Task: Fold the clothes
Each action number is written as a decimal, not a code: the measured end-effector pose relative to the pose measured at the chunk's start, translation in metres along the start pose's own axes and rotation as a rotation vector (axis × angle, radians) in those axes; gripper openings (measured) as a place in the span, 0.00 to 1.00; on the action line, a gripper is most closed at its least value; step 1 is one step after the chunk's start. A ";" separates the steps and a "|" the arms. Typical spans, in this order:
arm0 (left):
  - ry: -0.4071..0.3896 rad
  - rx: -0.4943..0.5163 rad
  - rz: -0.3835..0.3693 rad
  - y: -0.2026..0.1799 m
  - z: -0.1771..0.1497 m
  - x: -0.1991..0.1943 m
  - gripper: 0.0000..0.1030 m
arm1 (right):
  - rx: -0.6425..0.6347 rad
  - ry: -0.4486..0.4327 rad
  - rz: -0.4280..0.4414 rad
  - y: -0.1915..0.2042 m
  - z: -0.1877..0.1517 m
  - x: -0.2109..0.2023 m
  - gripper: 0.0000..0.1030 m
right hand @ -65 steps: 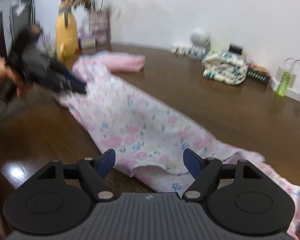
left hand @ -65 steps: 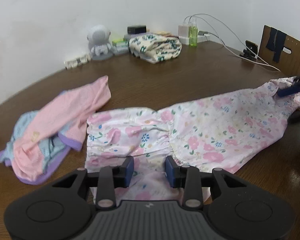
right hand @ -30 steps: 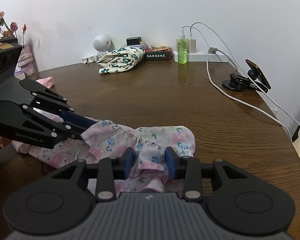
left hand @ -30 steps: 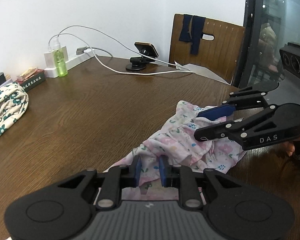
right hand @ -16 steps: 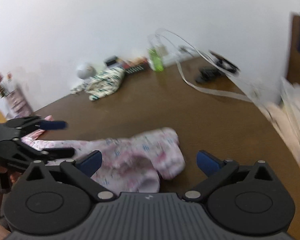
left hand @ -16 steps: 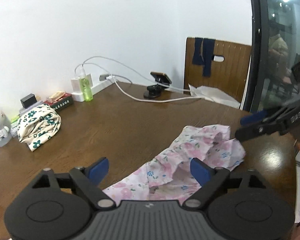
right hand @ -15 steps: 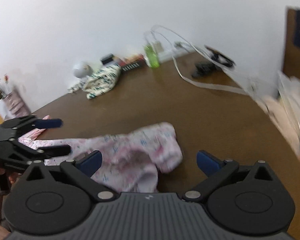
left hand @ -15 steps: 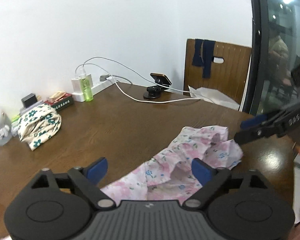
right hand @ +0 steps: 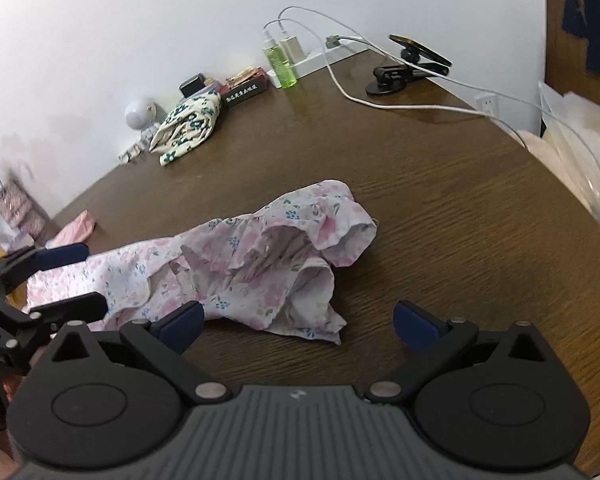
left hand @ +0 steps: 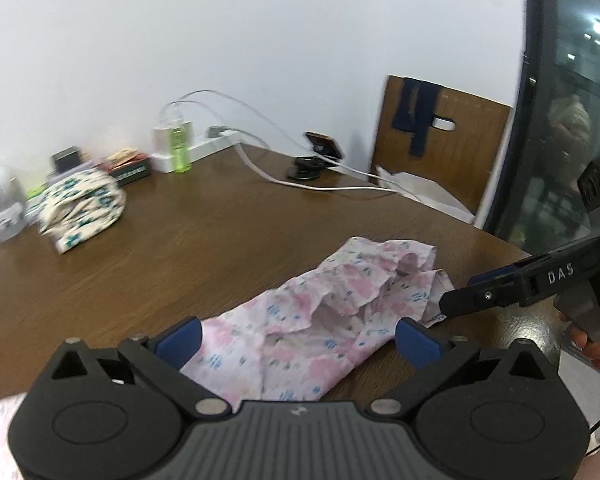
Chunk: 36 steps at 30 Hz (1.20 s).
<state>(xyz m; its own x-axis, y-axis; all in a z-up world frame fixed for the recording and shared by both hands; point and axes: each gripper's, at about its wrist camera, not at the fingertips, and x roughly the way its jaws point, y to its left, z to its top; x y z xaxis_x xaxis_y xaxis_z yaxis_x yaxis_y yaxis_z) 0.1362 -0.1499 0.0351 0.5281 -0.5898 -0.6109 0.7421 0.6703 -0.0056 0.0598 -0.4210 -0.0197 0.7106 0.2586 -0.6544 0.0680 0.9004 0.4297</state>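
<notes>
- Counter (right hand: pixel 440 208): one, brown wood, carrying everything below.
- Floral dress (right hand: pixel 260 264): one, lying rumpled on the counter just ahead of both my tools. Its long axis runs from the bunched, doubled-over end near my right side toward my left side. It is loose; nothing grips it.
- Right fingers (right hand: pixel 296 322): have just spread wide, empty; the bunched end lies directly before them, nearer than to the left.
- Left fingers (left hand: pixel 298 338): likewise just spread, empty, cloth lying between and below them, unpinched.
- Other clothes: one green-flowered bundle (right hand: pixel 188 124), one pink piece (right hand: pixel 78 228), both well apart.
</notes>
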 end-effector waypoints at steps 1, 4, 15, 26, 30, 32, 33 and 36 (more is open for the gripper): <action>0.004 0.030 -0.022 -0.001 0.004 0.006 0.90 | 0.029 -0.005 0.008 -0.003 0.000 -0.001 1.00; 0.032 0.105 -0.058 -0.007 0.015 0.032 0.55 | 0.115 -0.028 0.031 -0.009 0.000 -0.003 1.00; 0.129 0.242 -0.147 -0.017 0.016 0.100 0.17 | 0.288 -0.010 0.025 -0.007 0.002 0.014 0.76; 0.093 0.196 -0.163 -0.010 0.008 0.103 0.17 | 0.429 -0.059 0.036 -0.007 0.015 0.049 0.39; 0.089 0.177 -0.179 -0.007 0.008 0.102 0.17 | 0.450 -0.075 0.036 -0.009 0.014 0.053 0.24; 0.089 0.165 -0.186 -0.005 0.008 0.102 0.18 | 0.462 -0.089 0.034 -0.011 0.010 0.053 0.18; 0.089 0.163 -0.187 -0.004 0.008 0.102 0.18 | 0.466 -0.095 0.035 -0.012 0.008 0.052 0.17; 0.089 0.166 -0.186 -0.005 0.008 0.102 0.18 | 0.456 -0.116 0.037 -0.011 0.004 0.051 0.13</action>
<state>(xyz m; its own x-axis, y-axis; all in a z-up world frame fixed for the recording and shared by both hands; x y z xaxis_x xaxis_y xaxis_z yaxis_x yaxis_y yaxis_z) 0.1897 -0.2168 -0.0204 0.3431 -0.6492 -0.6788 0.8846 0.4664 0.0010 0.0982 -0.4192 -0.0551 0.7900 0.2238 -0.5708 0.3231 0.6392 0.6979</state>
